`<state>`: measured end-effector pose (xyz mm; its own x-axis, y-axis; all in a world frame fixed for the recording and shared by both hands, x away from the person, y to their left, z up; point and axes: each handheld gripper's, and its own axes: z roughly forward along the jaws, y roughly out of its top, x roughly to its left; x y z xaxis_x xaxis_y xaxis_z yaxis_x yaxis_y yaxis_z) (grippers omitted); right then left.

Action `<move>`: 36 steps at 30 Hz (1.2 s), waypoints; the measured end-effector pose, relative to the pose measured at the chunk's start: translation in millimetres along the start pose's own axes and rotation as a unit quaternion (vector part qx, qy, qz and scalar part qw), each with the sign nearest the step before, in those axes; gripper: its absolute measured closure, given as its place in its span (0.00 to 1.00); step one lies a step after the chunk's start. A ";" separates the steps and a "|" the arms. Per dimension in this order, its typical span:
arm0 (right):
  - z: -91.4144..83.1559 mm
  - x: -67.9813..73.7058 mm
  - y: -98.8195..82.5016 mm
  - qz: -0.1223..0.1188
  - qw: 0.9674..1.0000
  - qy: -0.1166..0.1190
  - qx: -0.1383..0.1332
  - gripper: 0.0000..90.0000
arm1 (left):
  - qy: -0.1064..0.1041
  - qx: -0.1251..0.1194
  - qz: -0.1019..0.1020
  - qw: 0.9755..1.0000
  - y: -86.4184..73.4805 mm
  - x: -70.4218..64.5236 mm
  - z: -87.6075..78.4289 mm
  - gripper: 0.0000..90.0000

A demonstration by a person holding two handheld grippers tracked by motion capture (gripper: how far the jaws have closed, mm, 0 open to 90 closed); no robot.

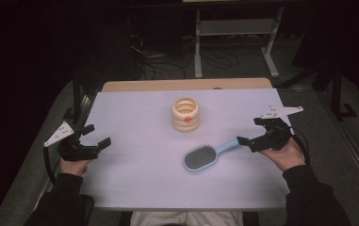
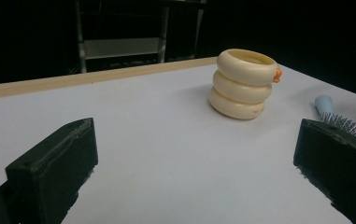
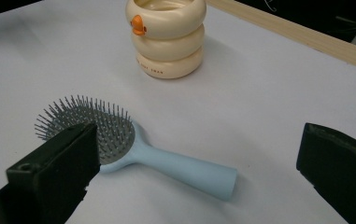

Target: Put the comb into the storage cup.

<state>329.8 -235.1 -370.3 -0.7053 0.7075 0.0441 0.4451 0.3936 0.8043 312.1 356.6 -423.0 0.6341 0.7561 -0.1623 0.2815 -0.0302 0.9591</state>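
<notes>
A light blue hairbrush (image 1: 205, 156) lies bristles up on the white table (image 1: 134, 179), handle pointing right; I also see the hairbrush (image 3: 133, 149) close in the right gripper view and its tip (image 2: 339, 114) in the left gripper view. Behind it stands a cream ringed cup (image 1: 185, 114) with an orange beak, the cup (image 2: 243, 84) (image 3: 168, 37) upright and apart from the brush. My right gripper (image 1: 250, 132) is open just right of the handle's end, with nothing between its jaws. My left gripper (image 1: 96, 135) hovers open at the table's left edge, empty.
A wooden strip (image 1: 186, 84) runs along the table's far edge. Beyond it stand a metal shelf frame (image 1: 236, 37) and loose cables (image 1: 167, 61) on the dark floor. Bare white surface lies between the left gripper and the brush.
</notes>
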 end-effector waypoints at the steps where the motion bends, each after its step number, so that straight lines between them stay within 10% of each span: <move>1: 1.3 -0.8 1.0 -0.001 1.000 0.001 0.000 0.00 | 0.000 0.000 -0.002 1.000 -0.2 0.1 0.3 0.00; 36: 46.6 -31.4 25.5 -0.020 0.997 0.008 0.071 0.00 | -0.001 0.011 0.003 1.000 0.0 1.0 3.7 0.00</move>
<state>388.9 -219.9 -378.7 -0.7327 0.6802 0.0243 0.4894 0.5017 0.7132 315.3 355.0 -424.0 0.6374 0.7542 -0.1575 0.2933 -0.0484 0.9548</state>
